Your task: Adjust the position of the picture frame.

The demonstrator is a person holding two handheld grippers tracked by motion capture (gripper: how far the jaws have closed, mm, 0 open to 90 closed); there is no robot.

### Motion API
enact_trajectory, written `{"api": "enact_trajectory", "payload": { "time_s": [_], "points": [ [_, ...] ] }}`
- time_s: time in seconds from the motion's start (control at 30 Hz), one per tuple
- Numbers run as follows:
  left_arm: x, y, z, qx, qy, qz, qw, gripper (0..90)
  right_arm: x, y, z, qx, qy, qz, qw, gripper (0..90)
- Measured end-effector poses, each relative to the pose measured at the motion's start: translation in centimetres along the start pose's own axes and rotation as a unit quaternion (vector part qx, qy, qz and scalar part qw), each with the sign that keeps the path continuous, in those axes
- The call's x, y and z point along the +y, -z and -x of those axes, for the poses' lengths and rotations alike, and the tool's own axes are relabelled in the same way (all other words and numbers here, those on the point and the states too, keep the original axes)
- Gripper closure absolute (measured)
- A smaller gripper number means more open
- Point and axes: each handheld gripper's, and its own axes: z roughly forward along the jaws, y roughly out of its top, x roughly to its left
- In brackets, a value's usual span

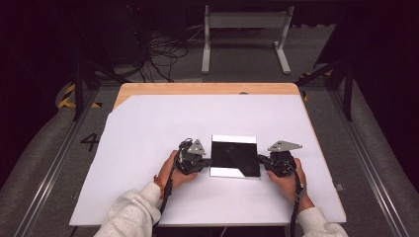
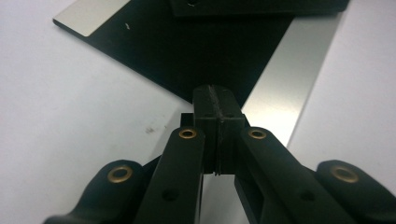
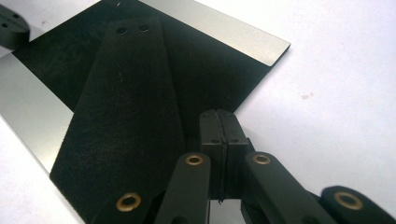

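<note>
A square glossy plate, dark in the middle with silver bands along two sides, lies flat on the white sheet. My left gripper is shut with nothing between its jaws, and its tips rest at the plate's left edge. In the left gripper view the closed tips meet the plate at its border. My right gripper is shut and empty too, at the plate's right edge. Its tips point at the plate. Whether either gripper touches the plate I cannot tell.
The white sheet covers most of a wooden table, whose bare strip runs along the far edge. A white metal frame and loose cables stand on the floor beyond. Dark posts flank the table.
</note>
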Motion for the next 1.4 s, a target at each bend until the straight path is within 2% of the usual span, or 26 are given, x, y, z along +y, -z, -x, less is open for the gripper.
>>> {"api": "enact_trajectory", "payload": {
  "time_s": [0.1,0.27,0.33,0.4,0.43,0.53,0.67,0.8,0.9,0.97,1.03,1.17,1.4],
  "points": [
    [-0.1,0.3,0.5,-0.009,-0.012,-0.011,0.9998,90.0,0.0,0.0,-0.1,0.000,0.005,-0.001,1.0000,90.0],
    [-0.7,0.7,0.8,-0.016,-0.012,-0.005,0.9998,90.0,0.0,0.1,-0.3,0.008,0.009,-0.001,0.9999,90.0],
    [-0.8,0.7,0.8,-0.014,-0.004,-0.003,0.9999,90.0,0.0,0.0,-0.5,0.006,0.013,-0.001,0.9999,90.0],
    [-0.8,0.7,0.7,-0.010,-0.011,0.000,0.9999,89.9,0.0,0.0,-0.6,0.002,0.019,0.000,0.9998,90.0],
    [-0.8,0.6,0.6,-0.003,-0.007,0.003,1.0000,89.9,0.1,0.0,-0.5,0.005,0.022,0.000,0.9997,90.0],
    [-0.7,0.5,0.4,0.007,-0.007,0.008,0.9999,89.9,0.2,-0.3,-0.3,-0.002,0.016,0.003,0.9999,90.0],
    [-0.5,0.1,-0.3,0.019,0.004,0.018,0.9996,89.8,0.7,-0.8,-0.2,-0.018,0.005,0.005,0.9998,90.0],
    [-0.3,-0.1,-0.7,0.027,0.012,0.019,0.9994,89.0,1.1,-1.3,0.4,-0.019,-0.013,0.007,0.9997,90.0],
    [-0.3,-0.1,-0.9,0.031,0.017,0.022,0.9991,88.6,1.3,-1.6,0.5,-0.021,-0.018,0.005,0.9996,90.0],
    [-0.4,0.0,-0.9,0.027,0.027,0.023,0.9990,88.0,1.4,-1.7,0.3,-0.024,-0.020,0.006,0.9995,90.0],
    [-0.5,0.1,-1.0,0.026,0.029,0.021,0.9990,88.9,1.6,-1.8,0.0,-0.032,-0.019,0.003,0.9993,90.0],
    [-0.7,0.5,-1.0,0.023,0.030,0.015,0.9992,89.4,1.6,-2.0,-0.2,-0.023,-0.022,0.006,0.9995,90.0],
    [-1.4,1.6,-0.9,0.021,0.020,-0.001,0.9996,89.7,1.8,-2.1,-1.2,-0.001,-0.004,-0.002,1.0000,90.0]
  ]
}}
